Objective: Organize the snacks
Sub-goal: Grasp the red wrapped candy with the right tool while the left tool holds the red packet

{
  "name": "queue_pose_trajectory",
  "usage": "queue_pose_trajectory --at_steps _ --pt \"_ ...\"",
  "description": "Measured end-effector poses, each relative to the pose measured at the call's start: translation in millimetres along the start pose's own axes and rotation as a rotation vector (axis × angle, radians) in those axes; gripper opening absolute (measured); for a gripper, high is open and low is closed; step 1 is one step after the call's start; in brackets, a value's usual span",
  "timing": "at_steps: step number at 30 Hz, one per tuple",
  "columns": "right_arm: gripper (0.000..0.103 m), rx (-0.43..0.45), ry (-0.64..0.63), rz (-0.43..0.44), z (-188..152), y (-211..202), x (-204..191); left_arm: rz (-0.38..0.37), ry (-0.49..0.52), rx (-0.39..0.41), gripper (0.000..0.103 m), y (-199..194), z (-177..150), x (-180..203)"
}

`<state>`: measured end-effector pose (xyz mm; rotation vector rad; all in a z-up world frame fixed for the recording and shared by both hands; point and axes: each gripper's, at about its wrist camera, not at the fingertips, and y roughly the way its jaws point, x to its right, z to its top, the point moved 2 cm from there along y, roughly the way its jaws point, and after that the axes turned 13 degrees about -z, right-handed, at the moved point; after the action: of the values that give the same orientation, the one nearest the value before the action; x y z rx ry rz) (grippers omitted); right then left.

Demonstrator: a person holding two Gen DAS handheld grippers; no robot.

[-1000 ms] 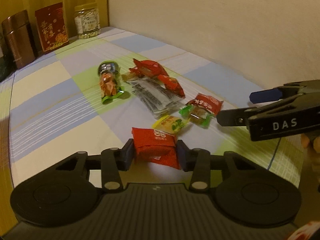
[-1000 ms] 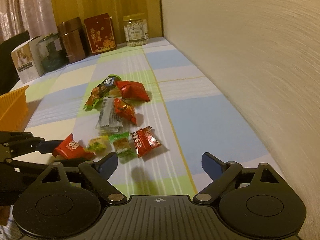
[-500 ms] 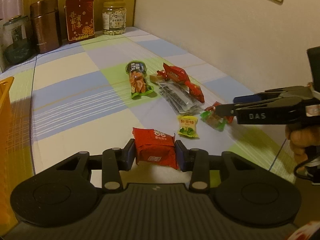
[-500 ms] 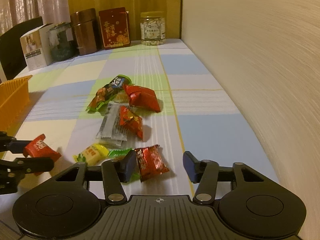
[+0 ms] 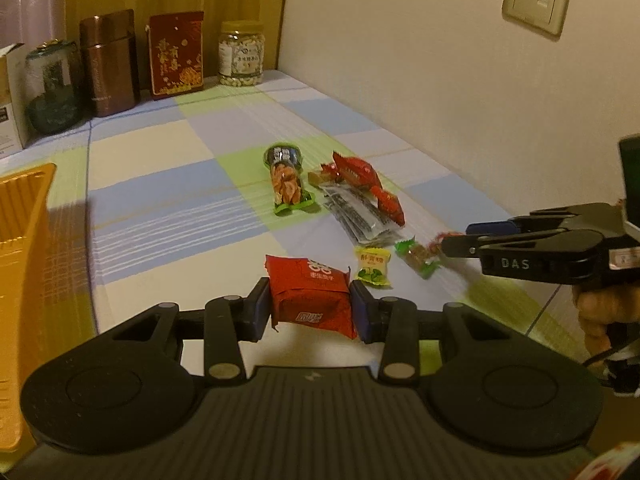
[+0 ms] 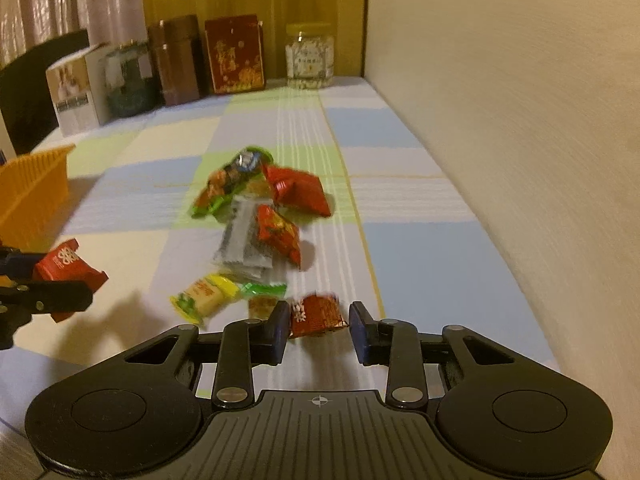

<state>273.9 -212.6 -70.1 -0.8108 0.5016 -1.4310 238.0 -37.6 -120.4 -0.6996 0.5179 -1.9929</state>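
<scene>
My left gripper (image 5: pixel 311 305) is shut on a red snack packet (image 5: pixel 310 294) and holds it above the checked tablecloth; the right wrist view shows that packet (image 6: pixel 66 264) at the far left. My right gripper (image 6: pixel 318 330) is closing around a small red snack (image 6: pixel 316 314) that lies between its pads. The left pad touches the wrapper and a thin gap shows at the right pad. In the left wrist view the right gripper (image 5: pixel 456 240) reaches in from the right. A yellow candy (image 5: pixel 373 266) and a green-wrapped candy (image 5: pixel 416 256) lie beside it.
Farther back lie clear sachets (image 5: pixel 360 216), two red packets (image 5: pixel 356 170), and a green tube pack (image 5: pixel 286 182). An orange basket (image 5: pixel 24 216) stands at the left. A jar (image 5: pixel 242 54), a red box (image 5: pixel 176 54), a brown tin (image 5: pixel 108 62) line the back. A wall runs along the right.
My left gripper has risen with the red packet and drawn back from the pile. The right gripper's jaws have narrowed from wide apart to close around the small red snack.
</scene>
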Motion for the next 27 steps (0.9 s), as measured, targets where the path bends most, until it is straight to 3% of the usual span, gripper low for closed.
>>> queue_pose_trajectory --at_steps 2,3,4,15,16,18,19,20,27 --pt "0.029 0.012 0.001 -0.001 3 -11 -2 0.003 -0.003 0.007 0.037 -9 2 2" --pt "0.012 0.014 0.002 0.0 5 -16 -3 0.005 -0.005 0.01 0.037 -13 2 4" --pt "0.003 0.013 0.003 0.001 6 -19 -4 0.007 -0.008 0.014 0.037 -18 3 4" --pt "0.004 -0.039 -0.001 -0.036 -22 -29 -1 0.026 -0.055 0.033 0.037 -53 -9 -3" --pt "0.008 -0.035 -0.013 -0.044 -25 -29 -1 0.028 -0.059 0.034 0.037 -54 -10 -4" --pt "0.026 -0.034 -0.024 -0.04 -30 -29 0 0.031 -0.064 0.038 0.037 -56 -10 -7" --pt "0.051 -0.029 -0.024 -0.039 -31 -29 0 0.031 -0.067 0.04 0.037 -56 -10 -8" --pt "0.063 -0.018 -0.021 -0.04 -32 -30 0 0.03 -0.07 0.04 0.037 -56 -10 -8" --pt "0.063 -0.035 0.026 -0.05 -34 -14 1 0.024 -0.079 0.036 0.037 -50 -10 -8"
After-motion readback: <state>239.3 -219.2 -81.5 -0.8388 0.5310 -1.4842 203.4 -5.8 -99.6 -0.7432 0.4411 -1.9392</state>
